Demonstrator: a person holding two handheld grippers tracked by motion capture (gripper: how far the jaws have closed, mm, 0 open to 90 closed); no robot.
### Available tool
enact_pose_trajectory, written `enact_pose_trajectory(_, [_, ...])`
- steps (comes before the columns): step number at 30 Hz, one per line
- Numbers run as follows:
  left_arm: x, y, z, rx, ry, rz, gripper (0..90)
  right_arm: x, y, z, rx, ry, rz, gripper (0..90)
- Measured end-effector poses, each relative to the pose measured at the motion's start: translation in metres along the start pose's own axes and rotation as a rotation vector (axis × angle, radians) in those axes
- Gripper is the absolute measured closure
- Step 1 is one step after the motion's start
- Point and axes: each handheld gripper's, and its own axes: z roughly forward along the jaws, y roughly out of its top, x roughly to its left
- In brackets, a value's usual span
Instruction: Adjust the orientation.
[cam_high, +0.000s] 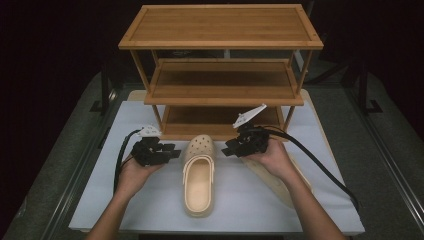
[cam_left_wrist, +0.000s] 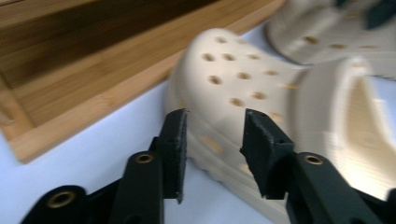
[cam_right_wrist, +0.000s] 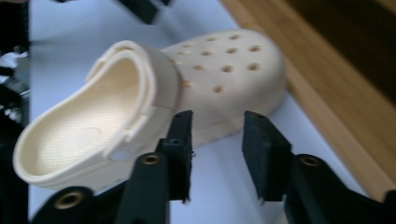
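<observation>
Lying on the white mat (cam_high: 150, 210), the clog (cam_high: 199, 175) sits between both part-open, empty grippers, left gripper (cam_high: 170, 152) and right gripper (cam_high: 231, 148); wooden rack (cam_high: 220, 90) at the far edge.

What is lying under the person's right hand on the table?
A second cream clog lies there on the white mat, partly showing. The right hand and forearm cover its middle.

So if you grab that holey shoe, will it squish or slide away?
Probably squishes a little: the clog looks like soft moulded foam, so likely light too. It sits flat on its sole on the white mat, so it shouldn't roll. A push on the smooth mat might slide it.
</observation>
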Motion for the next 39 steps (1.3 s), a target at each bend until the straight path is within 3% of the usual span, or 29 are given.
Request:
enact_pose_trajectory(3, [-0.011, -0.001, -0.005, -0.015, -0.049, 0.010, 54.0, -0.007, -0.007, -0.015, -0.032, -0.053, 0.029, 49.7])
enact_pose_trajectory(9, [-0.026, 0.001, -0.002, -0.029, -0.093, 0.029, 50.5, -0.016, -0.017, -0.039, -0.080, -0.121, 0.050, 44.0])
enact_pose_trajectory(14, [-0.038, 0.004, 0.010, 0.001, -0.109, 0.068, 45.7, -0.021, -0.025, -0.053, -0.094, -0.168, 0.073, 41.5])
enact_pose_trajectory(17, [-0.043, 0.003, 0.023, 0.035, -0.073, 0.102, 47.8, -0.027, -0.035, -0.065, -0.116, -0.197, 0.099, 39.4])
enact_pose_trajectory(18, [-0.043, 0.003, 0.023, 0.035, -0.073, 0.102, 52.5, -0.027, -0.035, -0.065, -0.116, -0.197, 0.099, 39.4])
enact_pose_trajectory(19, [-0.044, 0.003, 0.023, 0.026, -0.037, 0.127, 58.1, -0.030, -0.040, -0.071, -0.124, -0.211, 0.110, 38.8])
enact_pose_trajectory(22, [-0.044, 0.004, 0.021, 0.023, -0.040, 0.131, 64.6, -0.032, -0.045, -0.076, -0.132, -0.224, 0.121, 38.2])
enact_pose_trajectory(27, [-0.048, 0.003, 0.016, 0.007, 0.011, 0.162, 72.7, -0.037, -0.056, -0.086, -0.158, -0.244, 0.154, 38.0])
enact_pose_trajectory(39, [-0.046, 0.000, 0.001, -0.024, 0.069, 0.145, 75.7, -0.044, -0.073, -0.097, -0.187, -0.271, 0.200, 37.8])
